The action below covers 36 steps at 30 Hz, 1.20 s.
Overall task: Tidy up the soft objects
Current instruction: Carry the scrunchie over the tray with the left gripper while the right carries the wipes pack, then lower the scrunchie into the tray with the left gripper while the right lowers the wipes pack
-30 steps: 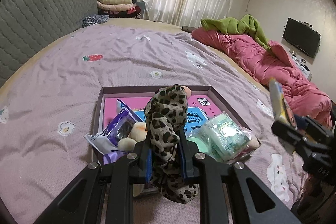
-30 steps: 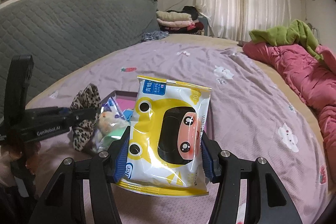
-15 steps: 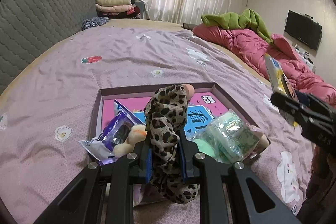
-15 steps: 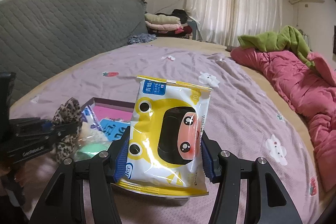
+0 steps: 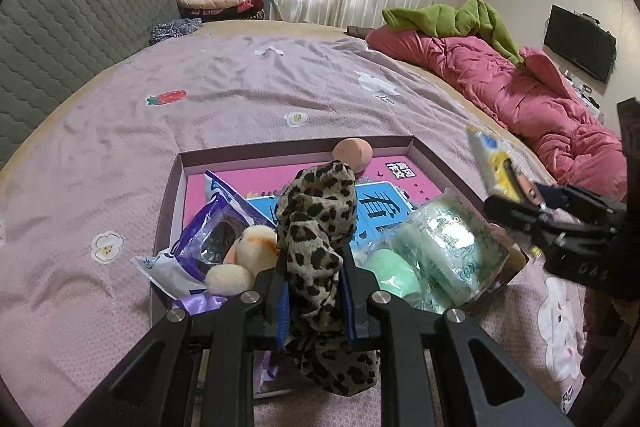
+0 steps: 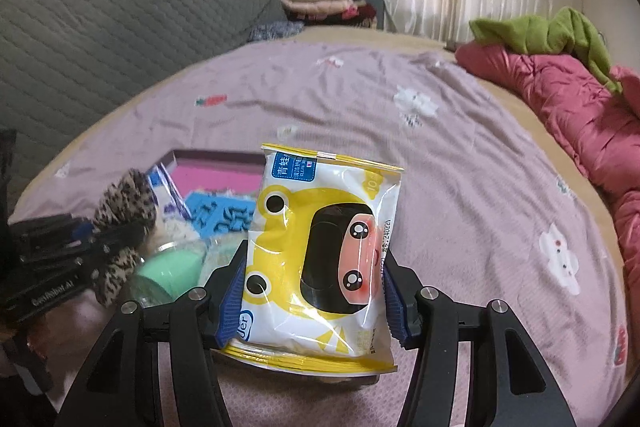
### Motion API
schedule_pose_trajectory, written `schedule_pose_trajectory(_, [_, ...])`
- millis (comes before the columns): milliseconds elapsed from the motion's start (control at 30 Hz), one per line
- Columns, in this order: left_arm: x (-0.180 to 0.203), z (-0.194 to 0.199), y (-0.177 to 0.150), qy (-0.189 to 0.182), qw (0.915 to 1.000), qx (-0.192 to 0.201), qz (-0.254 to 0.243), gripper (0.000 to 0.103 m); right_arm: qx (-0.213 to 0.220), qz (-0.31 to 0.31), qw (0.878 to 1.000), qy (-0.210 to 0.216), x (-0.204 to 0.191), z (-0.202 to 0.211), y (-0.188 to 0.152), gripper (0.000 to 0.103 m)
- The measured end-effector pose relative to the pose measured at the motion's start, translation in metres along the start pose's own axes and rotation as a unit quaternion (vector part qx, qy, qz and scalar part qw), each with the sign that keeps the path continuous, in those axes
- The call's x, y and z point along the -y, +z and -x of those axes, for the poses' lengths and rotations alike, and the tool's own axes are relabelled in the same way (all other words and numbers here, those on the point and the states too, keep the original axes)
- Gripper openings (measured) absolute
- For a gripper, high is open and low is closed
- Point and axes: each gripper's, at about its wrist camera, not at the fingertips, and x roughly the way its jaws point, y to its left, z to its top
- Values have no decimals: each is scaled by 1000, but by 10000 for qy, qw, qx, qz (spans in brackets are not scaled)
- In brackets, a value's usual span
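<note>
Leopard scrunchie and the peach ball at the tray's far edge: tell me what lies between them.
In the left wrist view, only bare pink tray floor shows between the leopard scrunchie, clamped in the left gripper, and the peach ball.

a yellow wipes pack (image 6: 326,255) reads "青蛙" and "clean"; the left gripper (image 6: 116,235) body bears "genrobot.ai"; a blue card (image 5: 384,215) in the box (image 5: 432,159) shows "看".
</note>
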Motion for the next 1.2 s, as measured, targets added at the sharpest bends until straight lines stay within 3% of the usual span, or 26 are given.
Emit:
schedule_pose_trajectory(133, [0,-1,0,19,10000,-23,-10,20,-317,258,9991,-131,-7,-15,-7,60])
schedule_pose_trajectory(833, [0,-2,-1,103,9999,-29,-38,23,-200,10,9998,-96,-3,-18,-9,66])
schedule_pose_trajectory(1200, [-3,-3,-1,60,10000,-43,37,27,-125,-93,9995,-275,-5,-20,-6,73])
